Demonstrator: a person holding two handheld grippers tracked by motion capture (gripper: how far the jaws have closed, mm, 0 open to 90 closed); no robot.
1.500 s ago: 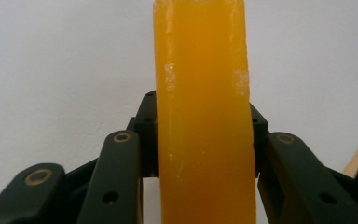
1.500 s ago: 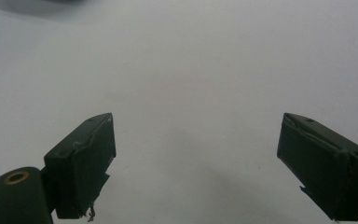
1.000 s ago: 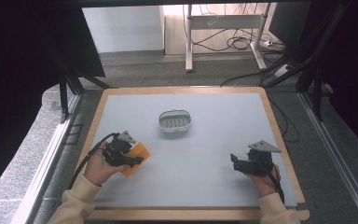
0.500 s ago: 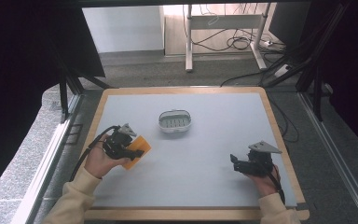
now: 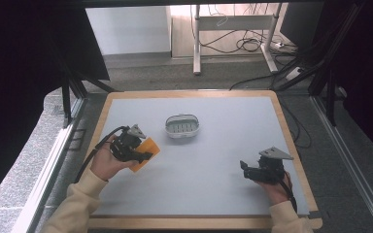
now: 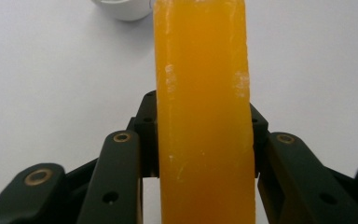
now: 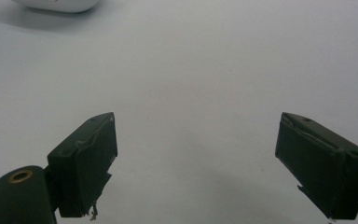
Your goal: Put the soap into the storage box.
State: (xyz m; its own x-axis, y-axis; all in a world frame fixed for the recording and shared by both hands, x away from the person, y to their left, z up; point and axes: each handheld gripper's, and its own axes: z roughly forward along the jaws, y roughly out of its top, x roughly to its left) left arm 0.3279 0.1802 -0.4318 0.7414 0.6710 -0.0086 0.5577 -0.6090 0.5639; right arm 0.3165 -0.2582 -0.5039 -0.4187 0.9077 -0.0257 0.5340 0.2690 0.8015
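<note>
Gripping orange bar (image 6: 203, 116) | left tool (image 5: 143, 154) | right tool (image 7: 196, 163) agape

1 orange bar (image 5: 145, 150), 1 white dish (image 5: 182, 126), 2 tools, 1 table (image 5: 233, 141).

Orange soap bar (image 6: 203, 116), translucent and scuffed with pale marks, sits clamped edge-on between the left gripper's (image 5: 132, 149) jaws at the table's left side. White oval soap dish (image 5: 182, 126) with a slotted floor rests near the middle, empty.
</note>
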